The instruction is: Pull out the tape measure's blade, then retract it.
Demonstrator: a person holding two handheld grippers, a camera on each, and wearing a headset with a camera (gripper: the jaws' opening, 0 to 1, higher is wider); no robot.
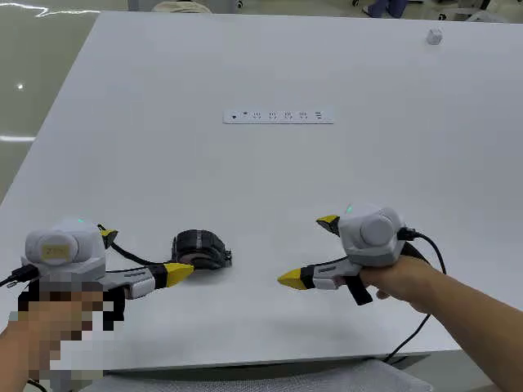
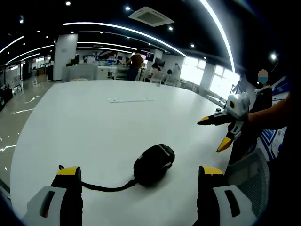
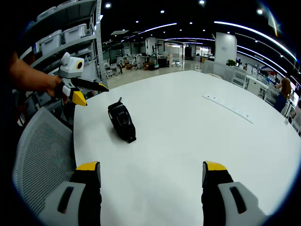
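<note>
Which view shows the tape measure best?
The left gripper view: the tape measure lies closest and largest there, centred between the open jaws, its strap trailing. The right gripper view shows it whole but smaller, off to the left. The head view shows it small and dark.

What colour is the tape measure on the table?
The tape measure is black all over; the right gripper view shows it best.

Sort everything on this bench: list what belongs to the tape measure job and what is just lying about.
Belongs to the job:
- tape measure, blade not out
- left claw, open, close beside it
- right claw, open, apart from it

Just lying about:
- power strip, further back on the table
- small white object, near the far right corner
</note>
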